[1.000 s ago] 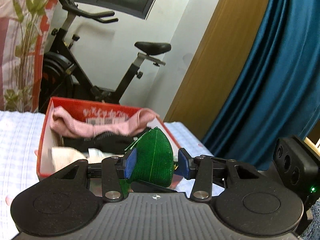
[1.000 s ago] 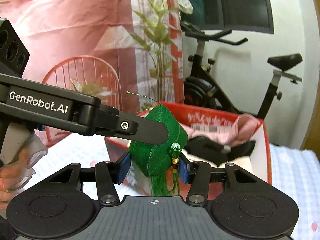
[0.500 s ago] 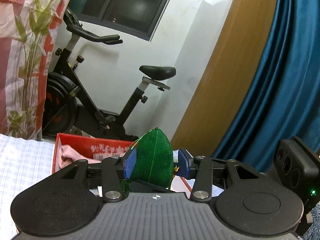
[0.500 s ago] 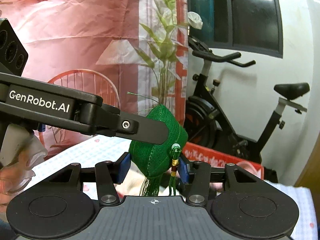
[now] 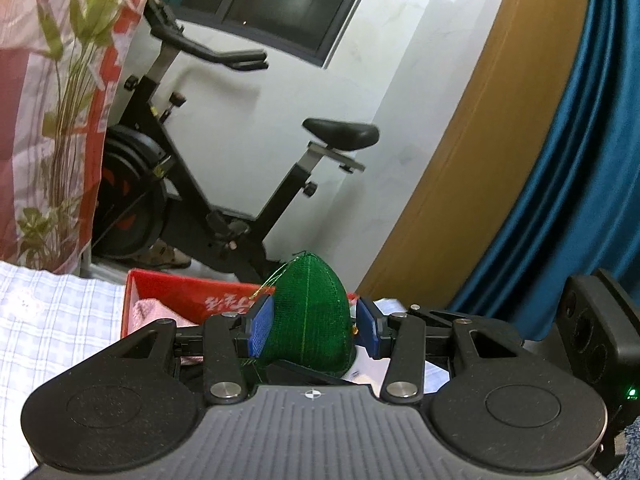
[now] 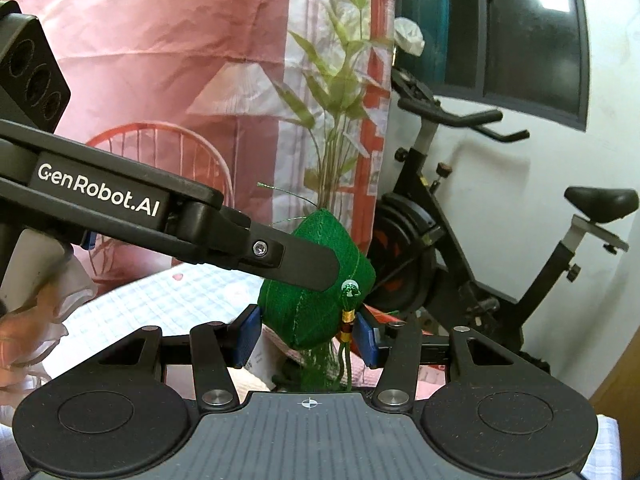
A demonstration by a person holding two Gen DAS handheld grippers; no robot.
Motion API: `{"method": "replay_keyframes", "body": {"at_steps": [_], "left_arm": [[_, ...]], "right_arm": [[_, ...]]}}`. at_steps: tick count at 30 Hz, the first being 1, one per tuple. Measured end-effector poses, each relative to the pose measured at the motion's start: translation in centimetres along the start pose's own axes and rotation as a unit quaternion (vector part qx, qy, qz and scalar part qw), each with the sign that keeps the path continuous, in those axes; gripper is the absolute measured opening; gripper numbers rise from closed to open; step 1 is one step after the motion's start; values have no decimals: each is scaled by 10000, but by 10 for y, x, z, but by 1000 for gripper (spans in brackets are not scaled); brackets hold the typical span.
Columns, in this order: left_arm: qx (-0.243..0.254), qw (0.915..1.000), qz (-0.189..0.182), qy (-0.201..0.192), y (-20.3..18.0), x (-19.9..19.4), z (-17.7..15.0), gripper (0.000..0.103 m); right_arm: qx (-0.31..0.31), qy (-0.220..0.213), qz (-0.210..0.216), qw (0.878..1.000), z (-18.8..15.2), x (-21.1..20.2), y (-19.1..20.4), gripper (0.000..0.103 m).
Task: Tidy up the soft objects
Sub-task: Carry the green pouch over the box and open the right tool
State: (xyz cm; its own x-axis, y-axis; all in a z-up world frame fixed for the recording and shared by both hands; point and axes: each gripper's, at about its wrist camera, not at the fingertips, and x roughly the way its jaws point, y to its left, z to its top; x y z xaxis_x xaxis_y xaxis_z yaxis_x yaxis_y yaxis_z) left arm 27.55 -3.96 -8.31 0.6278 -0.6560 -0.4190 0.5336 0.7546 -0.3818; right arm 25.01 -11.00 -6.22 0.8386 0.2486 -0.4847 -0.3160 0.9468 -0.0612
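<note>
Left wrist view: the green woven pouch with stitched seams and a tassel (image 5: 308, 316) sits between the blue pads of the left gripper (image 5: 315, 330), raised above the bed and in front of the red cardboard box (image 5: 192, 300). The left pad presses its side; at the right pad a thin gap seems to show, so that grip looks light. In the right wrist view the same pouch is also between the pads of the right gripper (image 6: 306, 338), with the left gripper's black finger lying across its top and its bead and tassel hanging down by the right pad. Both tools pinch it at a partly closed width.

A second ago the box filled the middle of the left view, with the pink cloth (image 5: 154, 312) and dark items inside plainly seen. Now only its far wall and a corner of the cloth show low in the picture, and the exercise bike (image 5: 224, 168) stands larger behind. The pouch has kept its place between both pairs of pads.

My reading: the pouch is being carried as a pair-held load, lifted relative to the box, and not yet placed.
</note>
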Motion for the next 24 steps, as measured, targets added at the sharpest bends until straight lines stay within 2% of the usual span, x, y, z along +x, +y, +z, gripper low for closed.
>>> {"method": "replay_keyframes", "body": {"at_steps": [11,15,17,20,22,23,24], "left_arm": [[-165,9981,338,496,26,31,-22,48],[-144,9969,544,546,31,31,-22,51],[-22,9957,732,570,31,30,-21,56],[141,9933,996,561,29,27,-19,71],[256,9914,1184,494,24,22,-18,88],[313,9904,1274,446,23,18,-18,92],[347,9895,1348,401,21,14,-18,97]], "right_arm": [[593,687,68,9958,-41,49,-9,47],[763,929,-189,9926,-56,53,-19,47],[888,1063,-508,9891,-64,51,-27,47],[1006,1045,-698,9870,-70,43,-33,50],[1051,1019,-747,9864,-71,40,-35,61],[1127,946,-834,9856,-72,33,-38,64],[1127,946,-834,9856,-72,33,-38,71]]}}
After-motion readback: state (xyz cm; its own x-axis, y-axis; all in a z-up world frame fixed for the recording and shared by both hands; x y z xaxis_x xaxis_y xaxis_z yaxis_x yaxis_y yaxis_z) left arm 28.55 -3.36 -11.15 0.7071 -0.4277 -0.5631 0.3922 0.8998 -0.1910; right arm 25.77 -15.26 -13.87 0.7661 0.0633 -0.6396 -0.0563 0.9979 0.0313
